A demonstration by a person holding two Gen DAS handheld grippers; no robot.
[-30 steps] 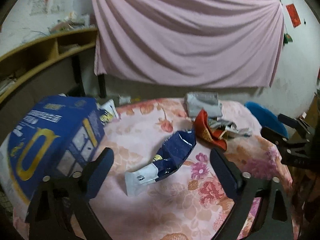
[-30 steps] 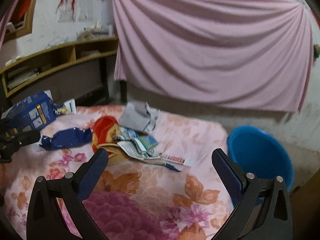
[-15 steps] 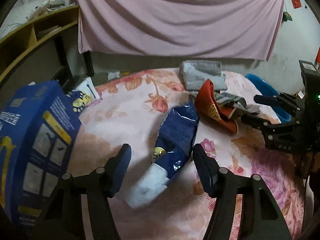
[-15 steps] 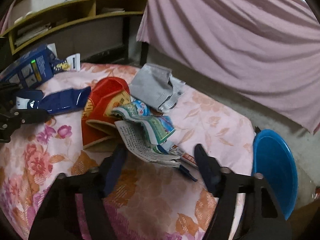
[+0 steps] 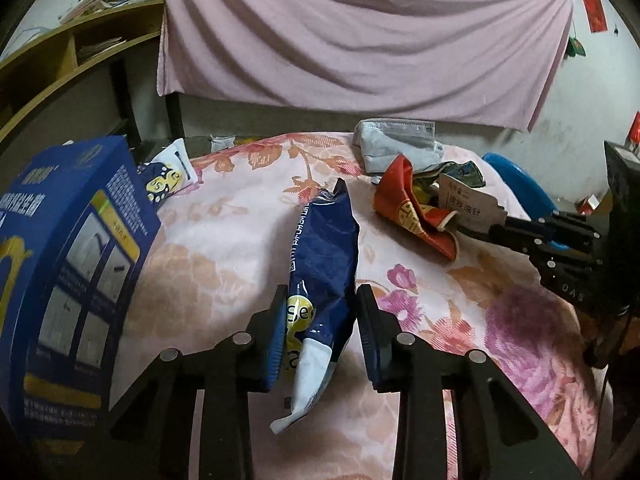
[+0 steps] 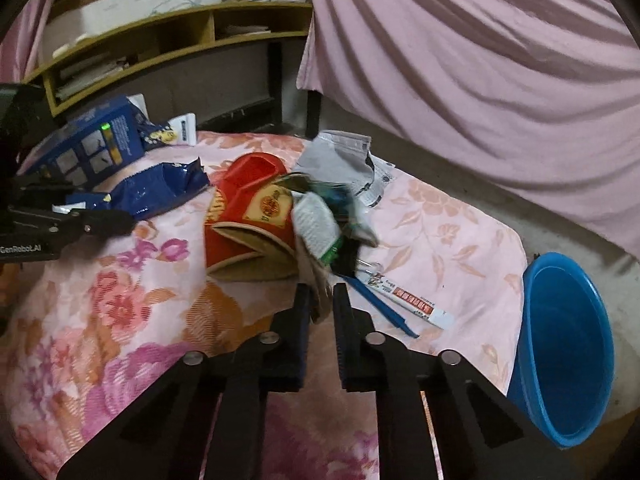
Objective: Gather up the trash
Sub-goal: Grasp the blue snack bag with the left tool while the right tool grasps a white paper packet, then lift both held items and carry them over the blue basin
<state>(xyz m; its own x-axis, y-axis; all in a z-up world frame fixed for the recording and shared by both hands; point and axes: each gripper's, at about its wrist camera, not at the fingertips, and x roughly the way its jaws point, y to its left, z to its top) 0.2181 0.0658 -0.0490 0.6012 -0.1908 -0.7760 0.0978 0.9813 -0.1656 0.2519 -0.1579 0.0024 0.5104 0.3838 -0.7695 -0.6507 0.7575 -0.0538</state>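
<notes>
Blue wrapper (image 5: 324,256) between left claw (image 5: 322,336) pads; toothpaste tube (image 6: 404,294) right-view only.

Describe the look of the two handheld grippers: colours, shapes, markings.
Both are matte black plastic. The left gripper and the right gripper each have two flat angular fingers faced with ribbed blue pads, and round silver bolts at the joints. Seen from the right wrist camera, the left gripper's body carries white lettering reading "GenRobot.AI". No cables or sleeves are visible.
</notes>
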